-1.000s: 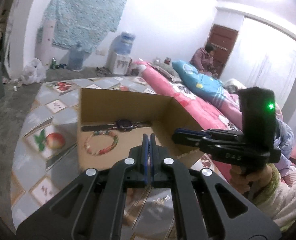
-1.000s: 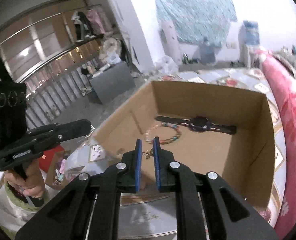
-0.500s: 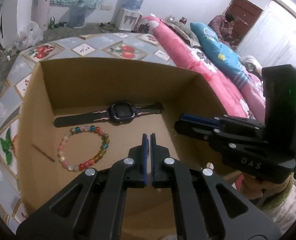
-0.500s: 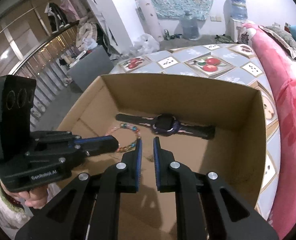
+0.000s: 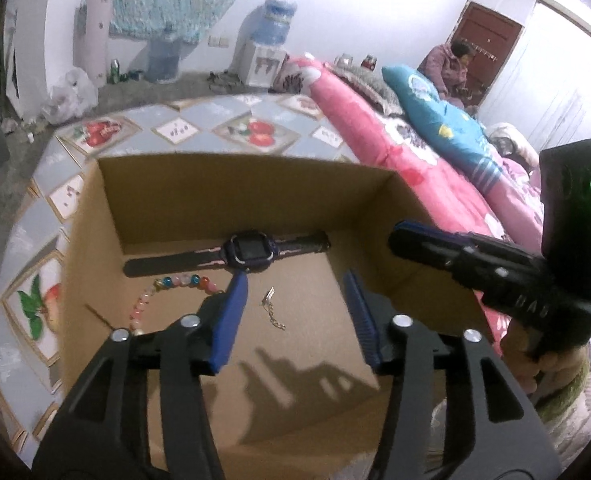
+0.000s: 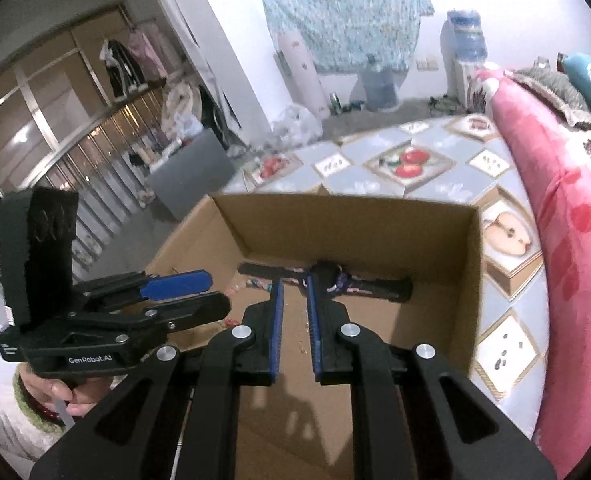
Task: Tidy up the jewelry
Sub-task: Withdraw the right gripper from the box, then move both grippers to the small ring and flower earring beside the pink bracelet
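Having parted its fingers wide since the previous frame, left gripper (image 5: 295, 300) is hovering over a small chain (image 5: 273, 312) lying on the box (image 5: 247, 196) floor near the watch (image 5: 251, 250) and bead bracelet (image 5: 167, 292), while right gripper (image 6: 294, 312) is holding its fingers narrowly apart, gripping nothing.

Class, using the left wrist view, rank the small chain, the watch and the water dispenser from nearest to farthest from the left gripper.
1. Small chain, on the box floor between the left gripper's open fingers.
2. Watch, against the box's far wall.
3. Water dispenser, by the room's back wall.
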A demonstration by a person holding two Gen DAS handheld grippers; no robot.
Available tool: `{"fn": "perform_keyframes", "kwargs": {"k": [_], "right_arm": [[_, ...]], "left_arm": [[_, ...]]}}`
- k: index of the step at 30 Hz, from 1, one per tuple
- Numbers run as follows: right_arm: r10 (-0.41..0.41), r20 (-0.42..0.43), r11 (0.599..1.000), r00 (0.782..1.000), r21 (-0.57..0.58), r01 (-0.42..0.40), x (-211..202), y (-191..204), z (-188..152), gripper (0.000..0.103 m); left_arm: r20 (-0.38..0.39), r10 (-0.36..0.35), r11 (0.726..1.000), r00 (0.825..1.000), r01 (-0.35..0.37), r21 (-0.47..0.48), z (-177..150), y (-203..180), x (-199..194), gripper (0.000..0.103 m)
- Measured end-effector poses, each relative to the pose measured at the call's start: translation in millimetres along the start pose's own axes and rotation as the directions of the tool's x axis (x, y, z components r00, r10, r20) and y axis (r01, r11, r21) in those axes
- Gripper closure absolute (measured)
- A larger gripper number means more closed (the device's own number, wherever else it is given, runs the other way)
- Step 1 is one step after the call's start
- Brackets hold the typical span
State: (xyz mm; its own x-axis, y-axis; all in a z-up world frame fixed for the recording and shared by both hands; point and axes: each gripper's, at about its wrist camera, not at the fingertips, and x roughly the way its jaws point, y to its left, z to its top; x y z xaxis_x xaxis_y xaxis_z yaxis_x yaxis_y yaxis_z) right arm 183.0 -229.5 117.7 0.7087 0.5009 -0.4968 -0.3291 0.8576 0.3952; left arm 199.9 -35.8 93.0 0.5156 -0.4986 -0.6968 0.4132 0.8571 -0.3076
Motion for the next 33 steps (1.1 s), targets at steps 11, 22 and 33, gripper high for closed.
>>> {"fn": "perform_keyframes", "kwargs": {"k": [11,22,33], "right_arm": [[0.08,0.178,0.99,0.981,-0.126,-0.058,-101,42,-59,0.059],[0.061,-0.028,0.997,0.998,0.046,-0.06,-81,40,-177,0.049],[-0.075,-0.188,0.996,0.979,0.034,0.083,-43,55,-222,0.043]], "left_arm": [[0.172,0.006,0.994,0.985,-0.024,0.107,-54,-15,-107,0.018],[-0.045,0.171,0.984,0.984,-0.167,0.067,-159,10,-88,0.012],[-0.189,0.355,0.934,0.916,-0.336,0.124,-191,9,-29,0.01]]}}
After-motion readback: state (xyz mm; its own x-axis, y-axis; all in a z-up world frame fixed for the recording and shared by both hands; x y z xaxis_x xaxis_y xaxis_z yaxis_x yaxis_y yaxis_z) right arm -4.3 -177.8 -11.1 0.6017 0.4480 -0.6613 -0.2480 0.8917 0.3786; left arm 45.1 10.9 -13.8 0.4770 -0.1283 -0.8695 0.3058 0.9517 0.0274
